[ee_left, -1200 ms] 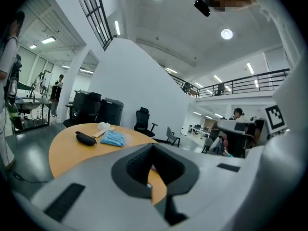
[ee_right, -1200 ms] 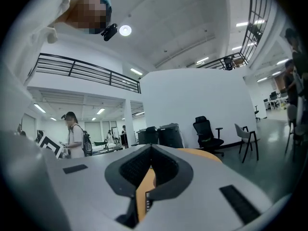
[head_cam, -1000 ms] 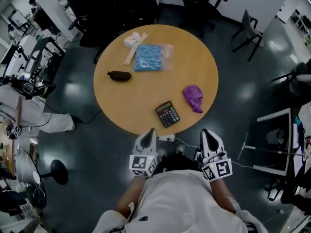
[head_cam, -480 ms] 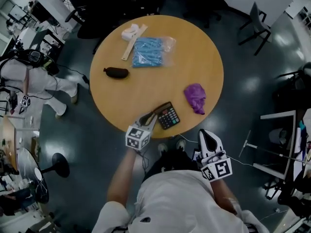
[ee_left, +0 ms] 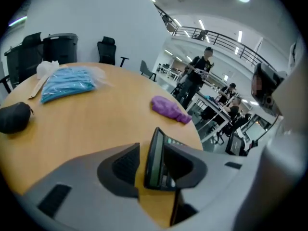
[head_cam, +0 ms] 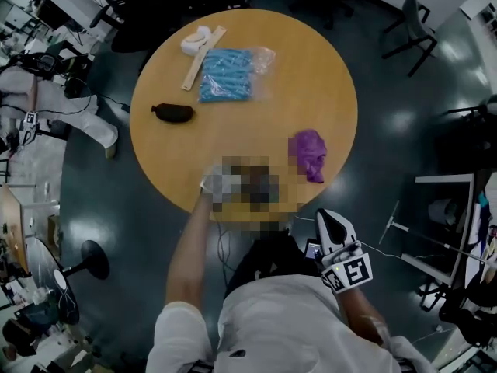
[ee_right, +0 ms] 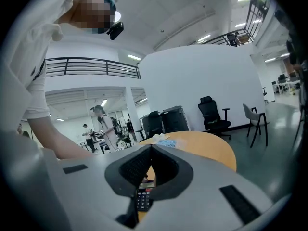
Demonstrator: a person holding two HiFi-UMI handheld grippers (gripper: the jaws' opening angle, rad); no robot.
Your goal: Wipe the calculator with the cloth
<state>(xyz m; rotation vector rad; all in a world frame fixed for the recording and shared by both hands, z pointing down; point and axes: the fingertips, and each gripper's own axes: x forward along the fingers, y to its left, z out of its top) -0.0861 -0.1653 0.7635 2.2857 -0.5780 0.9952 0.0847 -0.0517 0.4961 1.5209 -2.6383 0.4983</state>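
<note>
Two left gripper [ee_left: 151,149] jaws just opened wide, calculator [ee_left: 155,163] between them, right gripper [ee_right: 151,150] closed

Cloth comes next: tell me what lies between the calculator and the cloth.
Nothing: only bare tabletop separates the calculator from the cloth, as the left gripper view shows.

Left hand-held gripper [ee_left: 151,161] angled down, jaws just opening astride calculator [ee_left: 156,146], right hand-held gripper [head_cam: 326,219] closed

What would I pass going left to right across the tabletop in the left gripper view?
Black pouch → blue packet → purple cloth. The calculator overlaps the cloth sideways, so it is left out.
</note>
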